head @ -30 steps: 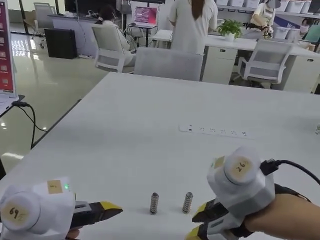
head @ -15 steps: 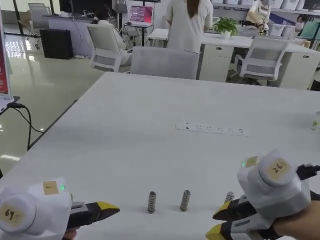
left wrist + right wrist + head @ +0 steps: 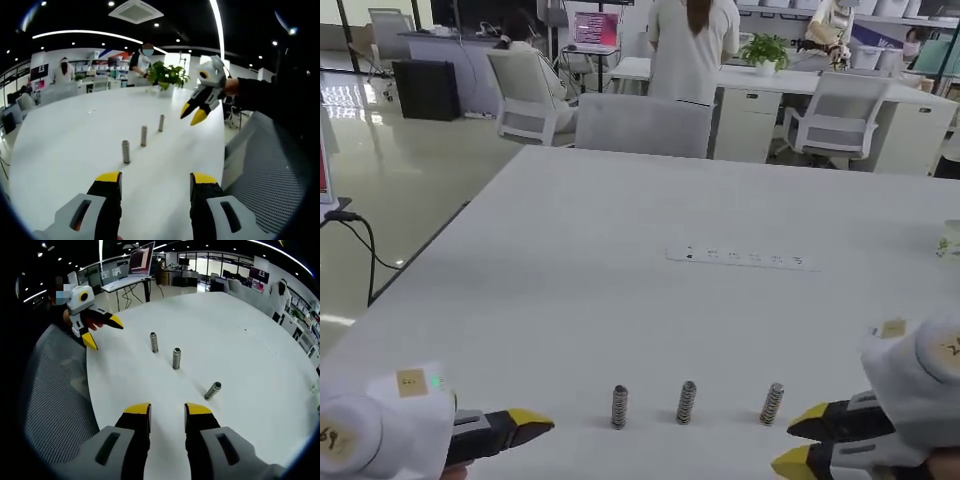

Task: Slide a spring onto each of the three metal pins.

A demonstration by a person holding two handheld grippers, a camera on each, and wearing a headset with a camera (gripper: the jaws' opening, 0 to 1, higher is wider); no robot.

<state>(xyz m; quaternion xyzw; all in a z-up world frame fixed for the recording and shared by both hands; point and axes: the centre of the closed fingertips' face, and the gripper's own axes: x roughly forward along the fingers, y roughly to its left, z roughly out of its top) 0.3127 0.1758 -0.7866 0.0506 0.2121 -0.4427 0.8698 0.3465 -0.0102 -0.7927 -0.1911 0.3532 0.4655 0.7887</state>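
Middle grey coil spring (image 3: 687,401) upright on white table (image 3: 620,250); matching left spring (image 3: 619,406) and right spring (image 3: 772,402) flank it, axes vertical. Right gripper (image 3: 800,442) nearer it, left gripper (image 3: 535,425) farther; both pairs of jaws parted, nothing held

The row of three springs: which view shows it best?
The right gripper view: the row of three springs is nearest and largest. The head view shows it small and low; the left gripper view, small and receding.
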